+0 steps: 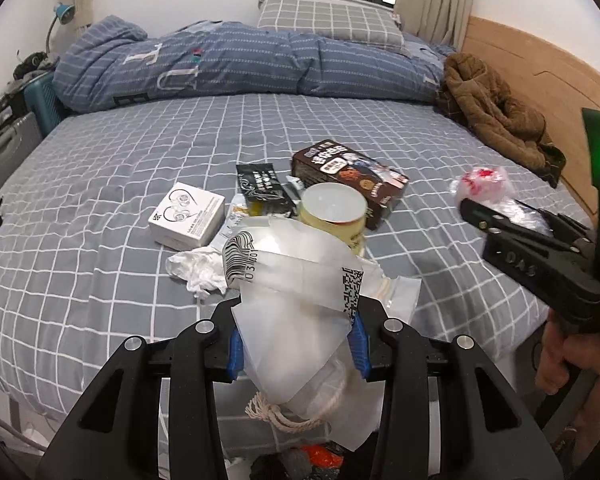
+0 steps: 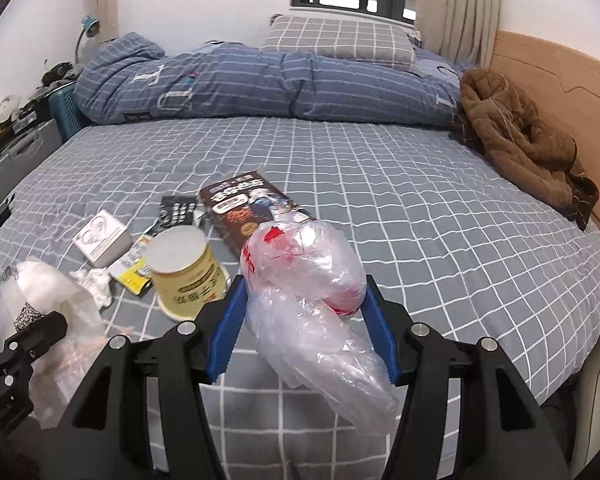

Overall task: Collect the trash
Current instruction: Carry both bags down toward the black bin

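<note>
My left gripper is shut on a frosted white plastic bag with black print and a rope handle, held over the bed's near edge. My right gripper is shut on a crumpled clear plastic bag with red print; it also shows in the left wrist view. On the grey checked bed lie a yellow paper cup, a brown box, a black sachet, a white earphone box and a crumpled tissue.
A blue striped duvet and a checked pillow lie at the back. A brown jacket lies by the wooden headboard. Grey and teal storage boxes stand at the left.
</note>
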A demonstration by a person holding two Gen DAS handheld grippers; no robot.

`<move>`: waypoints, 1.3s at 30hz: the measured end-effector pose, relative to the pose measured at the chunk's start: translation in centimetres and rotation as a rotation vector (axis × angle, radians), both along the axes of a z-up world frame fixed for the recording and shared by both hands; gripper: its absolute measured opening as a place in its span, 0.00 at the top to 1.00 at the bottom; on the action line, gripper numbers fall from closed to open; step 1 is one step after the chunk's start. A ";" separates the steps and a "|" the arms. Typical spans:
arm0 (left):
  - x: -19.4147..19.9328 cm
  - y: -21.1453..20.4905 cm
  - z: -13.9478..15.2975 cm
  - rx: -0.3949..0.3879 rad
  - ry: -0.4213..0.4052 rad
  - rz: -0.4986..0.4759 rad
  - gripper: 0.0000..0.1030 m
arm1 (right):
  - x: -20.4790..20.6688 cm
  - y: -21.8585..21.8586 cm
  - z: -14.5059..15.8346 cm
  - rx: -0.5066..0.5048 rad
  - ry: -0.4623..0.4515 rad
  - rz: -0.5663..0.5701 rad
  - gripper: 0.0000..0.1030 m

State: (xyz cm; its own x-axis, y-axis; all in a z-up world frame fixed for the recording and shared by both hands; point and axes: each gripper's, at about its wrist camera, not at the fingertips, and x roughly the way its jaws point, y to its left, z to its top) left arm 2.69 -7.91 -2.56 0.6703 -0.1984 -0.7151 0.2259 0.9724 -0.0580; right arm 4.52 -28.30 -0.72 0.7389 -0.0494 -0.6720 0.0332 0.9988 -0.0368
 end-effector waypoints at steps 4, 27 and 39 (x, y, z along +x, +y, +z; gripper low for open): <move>-1.4 -0.1 0.3 -0.008 -0.014 -0.004 0.62 | -1.5 0.4 0.5 0.009 -0.009 0.007 0.47; -6.3 2.2 1.2 -0.016 -0.041 0.093 0.61 | -9.7 2.3 1.9 0.032 -0.042 0.040 0.47; -9.1 3.1 0.5 -0.032 -0.014 0.071 0.61 | -13.3 3.2 1.3 0.043 -0.021 0.054 0.47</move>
